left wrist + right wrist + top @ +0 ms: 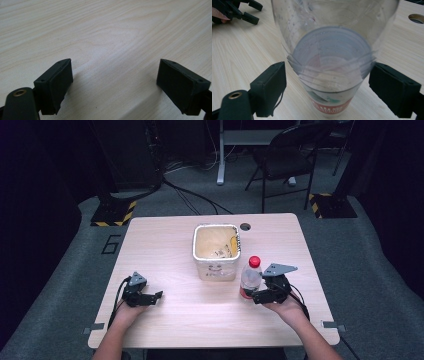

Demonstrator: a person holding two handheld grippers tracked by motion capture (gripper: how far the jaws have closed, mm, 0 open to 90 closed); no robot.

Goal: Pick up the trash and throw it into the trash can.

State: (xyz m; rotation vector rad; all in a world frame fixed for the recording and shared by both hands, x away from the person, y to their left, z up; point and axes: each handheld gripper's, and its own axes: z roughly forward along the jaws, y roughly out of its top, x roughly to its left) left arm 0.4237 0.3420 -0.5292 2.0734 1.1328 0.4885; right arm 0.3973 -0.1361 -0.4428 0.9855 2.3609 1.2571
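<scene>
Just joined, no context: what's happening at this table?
A person holds a gripper in each hand at a wooden table. The right gripper is open, its jaws on either side of a clear bottle with a red cap, standing upright beside a white bin. The jaws look not yet closed on it. The left gripper is open with only bare table between its jaws, apart from both things.
</scene>
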